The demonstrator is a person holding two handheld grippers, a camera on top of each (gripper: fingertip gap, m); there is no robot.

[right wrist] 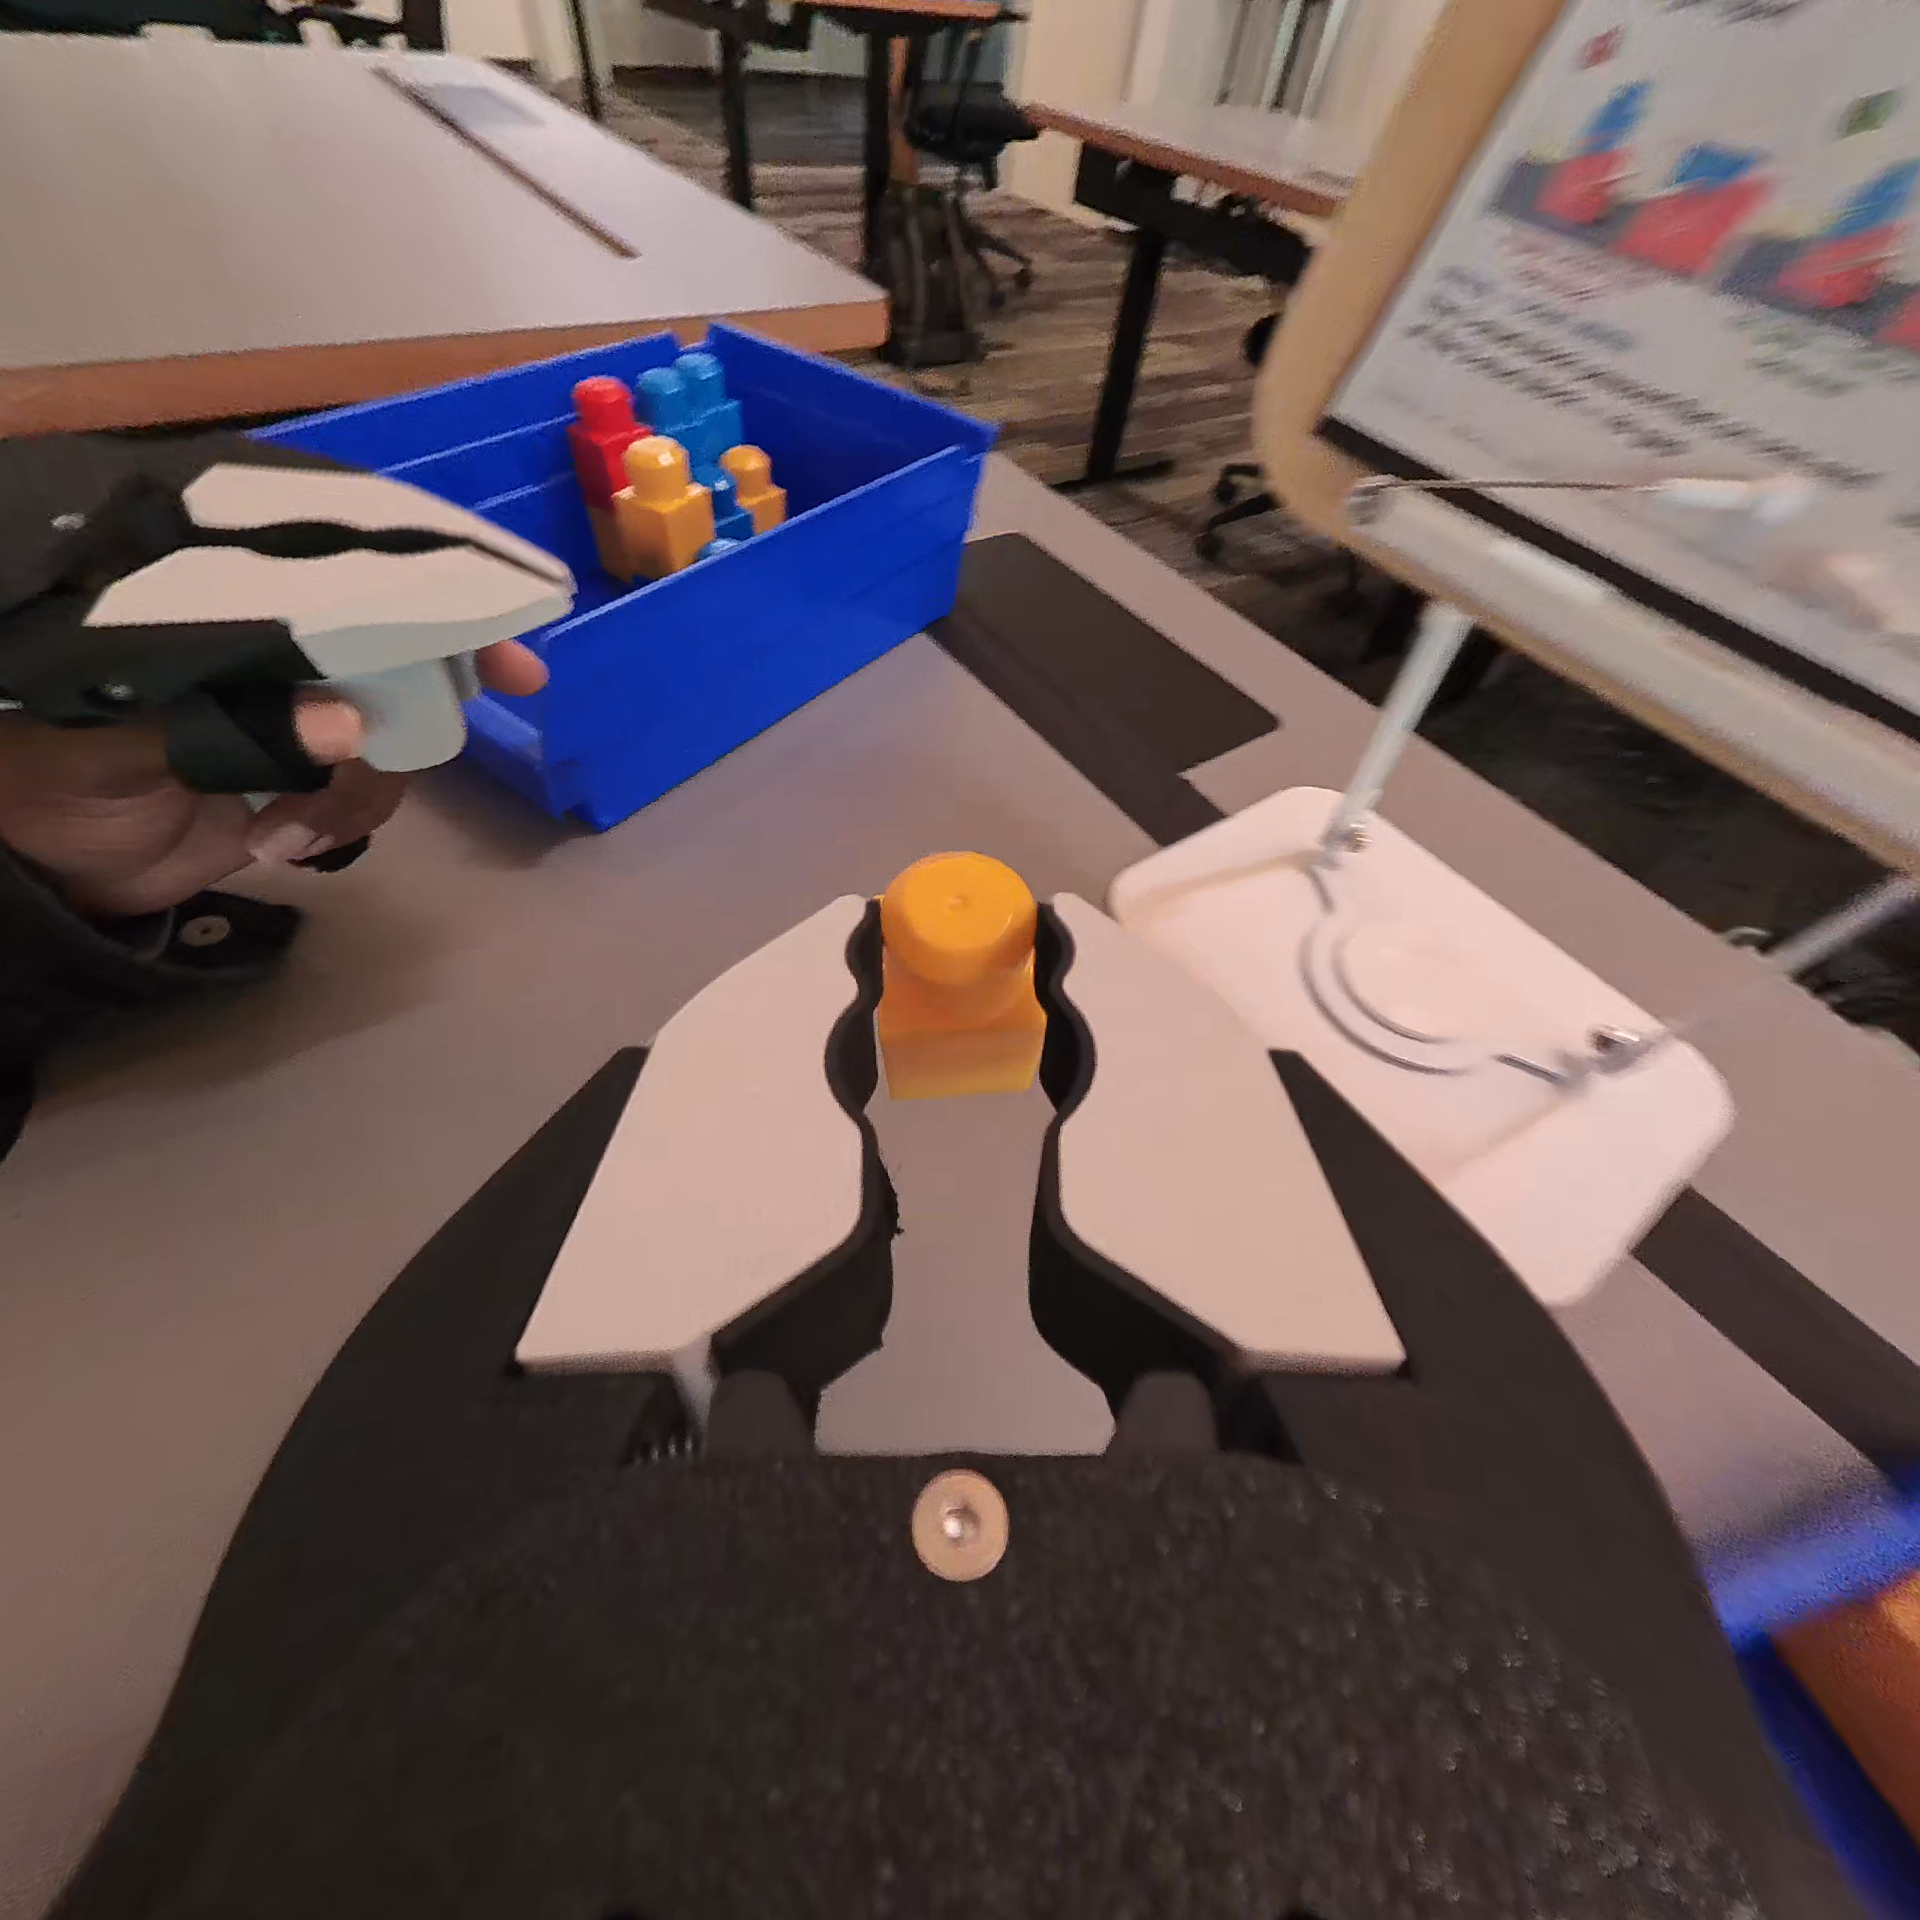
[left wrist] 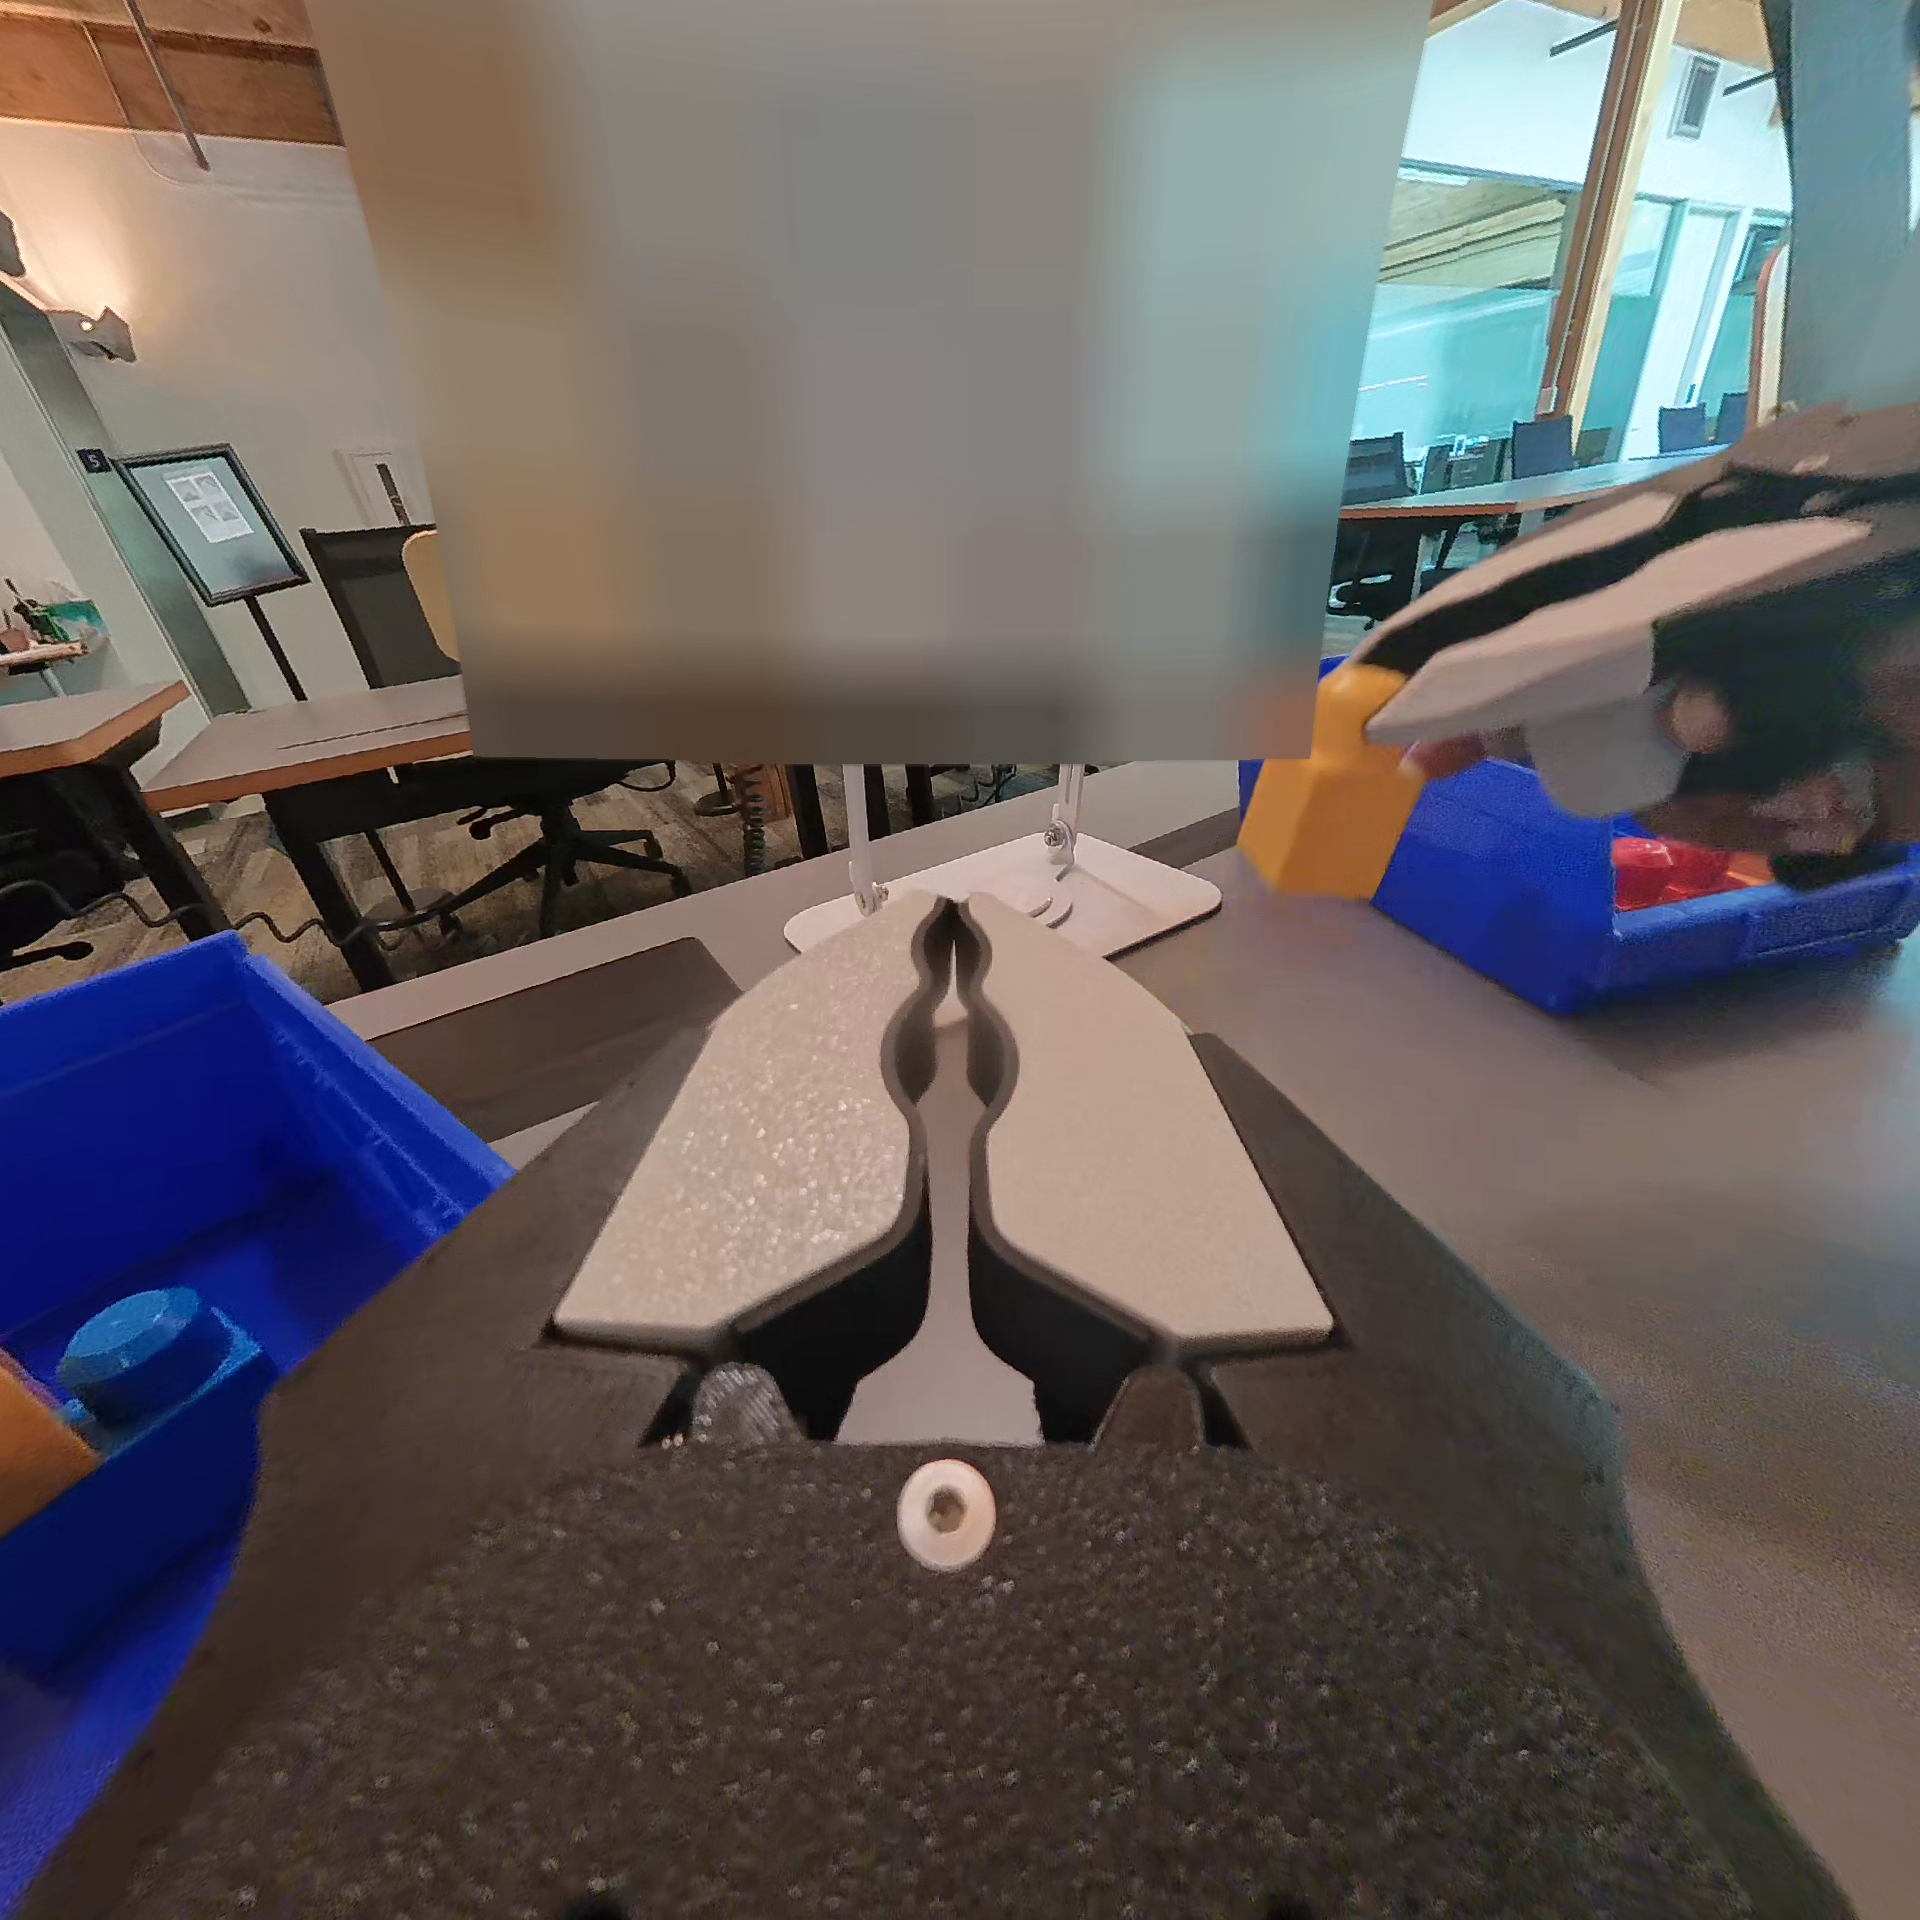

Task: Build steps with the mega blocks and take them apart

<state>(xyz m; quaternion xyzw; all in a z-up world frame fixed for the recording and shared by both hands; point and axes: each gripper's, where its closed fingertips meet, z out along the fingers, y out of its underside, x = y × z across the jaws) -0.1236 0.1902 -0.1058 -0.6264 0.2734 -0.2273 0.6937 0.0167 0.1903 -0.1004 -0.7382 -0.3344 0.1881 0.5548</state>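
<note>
The right gripper [right wrist: 958,997] is clamped on a single-stud orange block [right wrist: 956,997], its fingers pressing the block's two sides, with the stud pointing forward past the tips. In the left wrist view that block [left wrist: 1325,800] hangs in the air above the grey table [left wrist: 1455,1143], in front of the near corner of a blue bin [left wrist: 1538,935] with red pieces inside.

The left gripper [left wrist: 954,925] holds nothing; its jaws are drawn almost together, the tips touching or nearly so (a narrow wavy slit remains between the pads). Beside it on its left is a second blue bin [left wrist: 208,1091] with a blue block [left wrist: 135,1351] on its floor.

From the right wrist view, this bin [right wrist: 727,644] holds a cluster of upright blocks: red [right wrist: 603,436], blue [right wrist: 691,405] and orange [right wrist: 660,509]. The left gripper [right wrist: 540,582] hovers at the bin's near rim, held by a hand [right wrist: 156,790].

Ahead of both grippers a white stand base [right wrist: 1455,1039] rests on the table, well clear of the held block, its thin rods carrying a tilted board [right wrist: 1621,312] with pictures of blocks. Dark mats [right wrist: 1101,665] lie on the tabletop beyond. Desks and office chairs fill the background.
</note>
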